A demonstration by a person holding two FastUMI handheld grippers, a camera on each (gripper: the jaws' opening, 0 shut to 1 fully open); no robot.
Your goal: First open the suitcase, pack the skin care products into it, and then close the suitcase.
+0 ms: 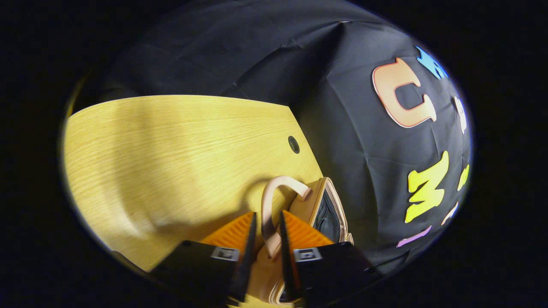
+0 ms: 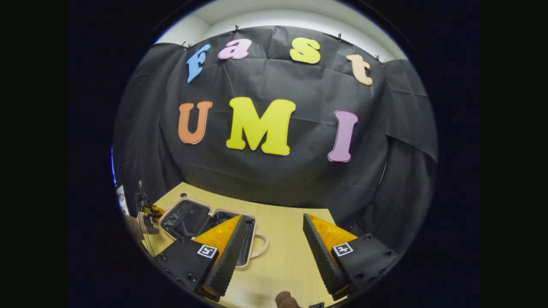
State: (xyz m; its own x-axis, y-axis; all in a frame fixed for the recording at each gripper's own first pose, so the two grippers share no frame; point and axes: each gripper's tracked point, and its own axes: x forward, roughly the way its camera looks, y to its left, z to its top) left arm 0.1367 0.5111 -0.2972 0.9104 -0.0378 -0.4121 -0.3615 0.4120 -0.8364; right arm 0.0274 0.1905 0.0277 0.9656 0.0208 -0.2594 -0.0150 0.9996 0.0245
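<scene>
both fingers of the left gripper (image 1: 268, 229) stand close together in the left gripper view, with the pale curved handle (image 1: 274, 201) of the suitcase (image 1: 319, 205) running down through the narrow gap between them. whether both press on the handle is not clear. the suitcase lies at the edge of the wooden table (image 1: 171, 149), its lid tilted up enough to show a dark lining inside the pale rim. a small round dark hole (image 1: 293, 144) sits in the tabletop near its far edge.

in the right gripper view the right gripper (image 2: 274, 237) has its fingers spread wide apart, with nothing between them but bare table (image 2: 282, 248). the suitcase (image 2: 188, 218) lies open and flat on the left part of the table, dark lining in both halves, its handle (image 2: 261, 244) looping out toward the middle of the table. beside the suitcase, at the far left edge, the other gripper and the hand (image 2: 137, 226) holding it show small and dim. a small brown rounded thing (image 2: 286, 298) pokes up at the bottom edge; what it is cannot be told.
</scene>
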